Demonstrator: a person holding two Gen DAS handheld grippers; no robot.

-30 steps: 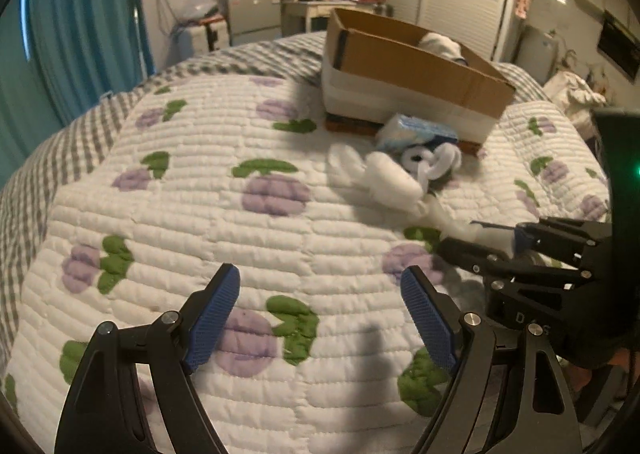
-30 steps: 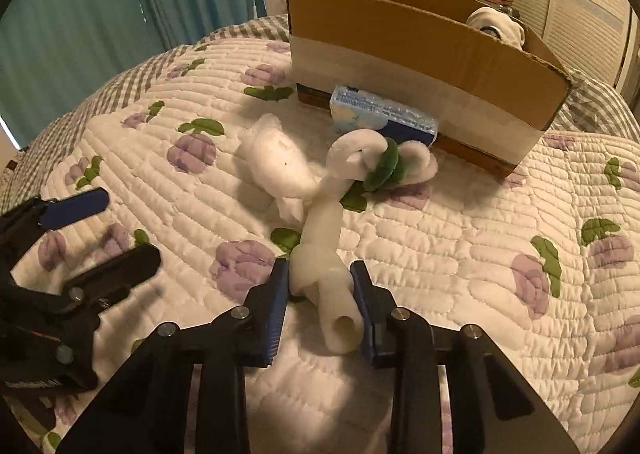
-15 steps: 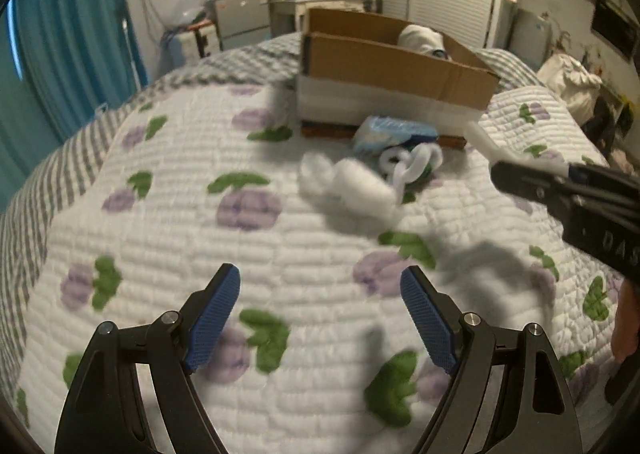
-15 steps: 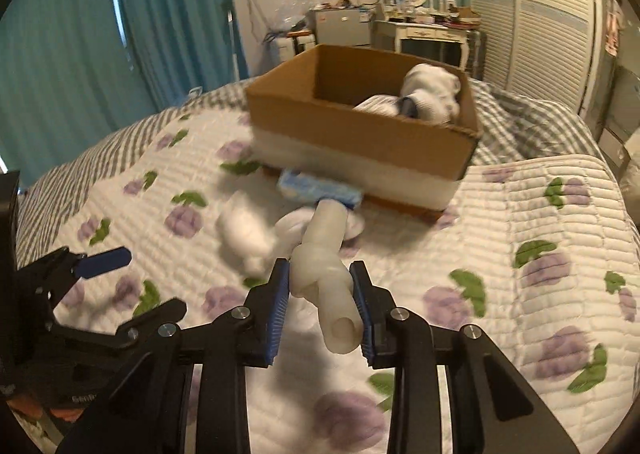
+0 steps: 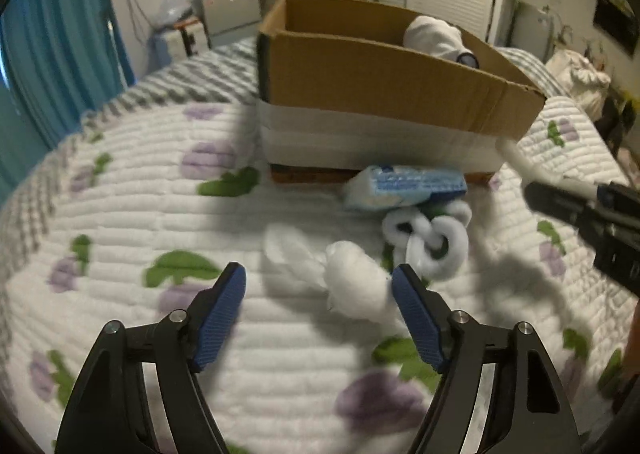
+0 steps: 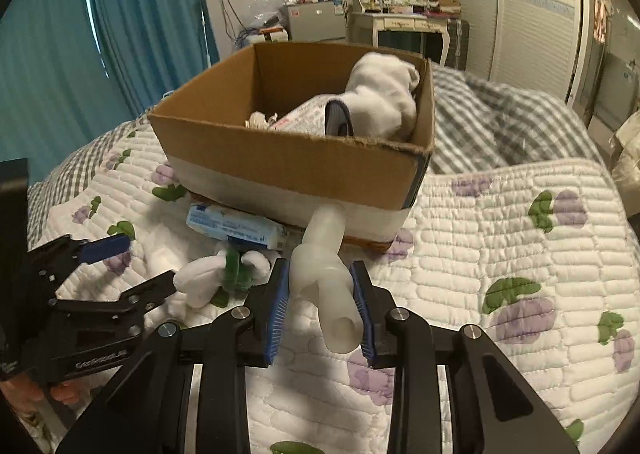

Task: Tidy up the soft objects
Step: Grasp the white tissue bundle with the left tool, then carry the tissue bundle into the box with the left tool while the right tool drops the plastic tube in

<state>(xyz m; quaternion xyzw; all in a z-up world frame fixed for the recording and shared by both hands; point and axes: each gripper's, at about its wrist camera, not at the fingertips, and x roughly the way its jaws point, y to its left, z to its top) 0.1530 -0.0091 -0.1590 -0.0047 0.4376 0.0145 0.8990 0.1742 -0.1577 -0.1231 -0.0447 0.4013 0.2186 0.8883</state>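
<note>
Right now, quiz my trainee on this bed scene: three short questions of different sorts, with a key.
1. True or false: the right gripper has its jaws shut on the white knotted foam tube.
2. Which lies closest in front of the open left gripper? A) fluffy white cotton wad B) light-blue tissue pack C) brown cardboard box
3. Fill in: a white plush toy lies inside the ___.

Key: 1 true; 2 A; 3 box.

One cardboard box (image 6: 280, 170), one blue tissue pack (image 5: 404, 186) beside it. Two grippers: left gripper (image 5: 320, 318), right gripper (image 6: 320, 312). On the quilt (image 6: 500, 238): one white knotted piece (image 6: 326, 286) (clamped), one looped plush (image 5: 432, 242), one fluffy wad (image 5: 352, 286). In-box count unclear.
</note>
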